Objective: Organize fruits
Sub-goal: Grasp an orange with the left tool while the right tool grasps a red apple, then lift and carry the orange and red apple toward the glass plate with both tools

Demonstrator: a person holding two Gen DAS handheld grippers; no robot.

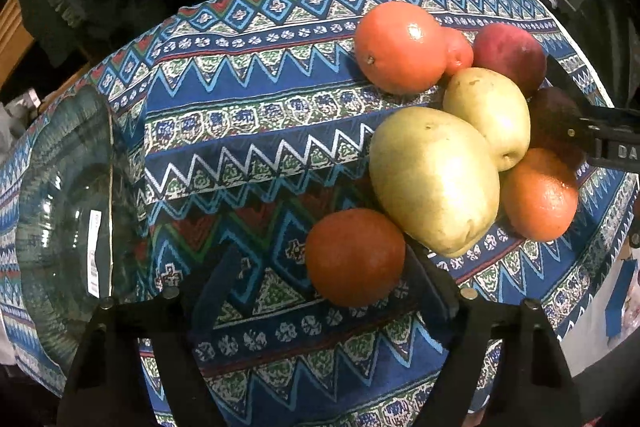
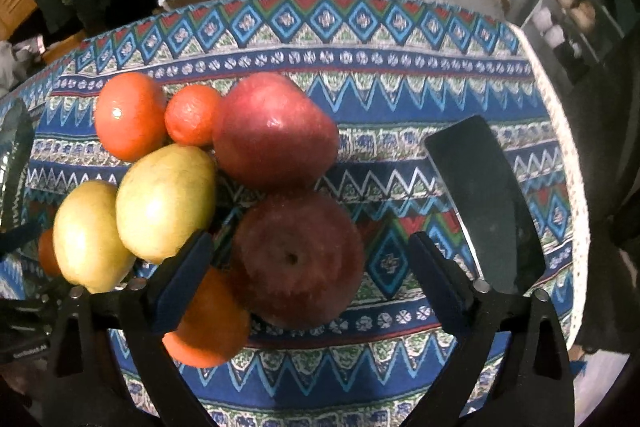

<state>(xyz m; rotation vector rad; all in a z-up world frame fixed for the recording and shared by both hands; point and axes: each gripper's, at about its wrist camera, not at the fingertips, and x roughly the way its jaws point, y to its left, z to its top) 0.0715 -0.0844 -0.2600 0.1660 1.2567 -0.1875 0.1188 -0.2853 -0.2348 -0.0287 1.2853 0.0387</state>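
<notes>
Two jaws open: orange (image 1: 354, 255), apple (image 2: 298, 259) seemingly between.

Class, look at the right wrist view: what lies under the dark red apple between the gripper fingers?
Under the dark red apple lies the patterned tablecloth; an orange touches its lower left. The contact patch itself is hidden.

On the patterned tablecloth (image 2: 400, 67) lies a cluster of eight fruits.

- Four are orange: a large one (image 1: 400, 47) and a small one (image 1: 458, 51) toward the far edge, one (image 1: 354, 257) toward the near edge, and one (image 1: 540, 195) at the near side of the pile.
- Two are yellow-green: (image 1: 434, 181) and (image 1: 490, 115).
- Two are red apples: (image 2: 276, 131) and (image 2: 298, 259).

One glass bowl (image 1: 68, 211) sits at the cloth's left edge. One dark flat rectangular object (image 2: 486, 195) lies toward its right edge.
</notes>
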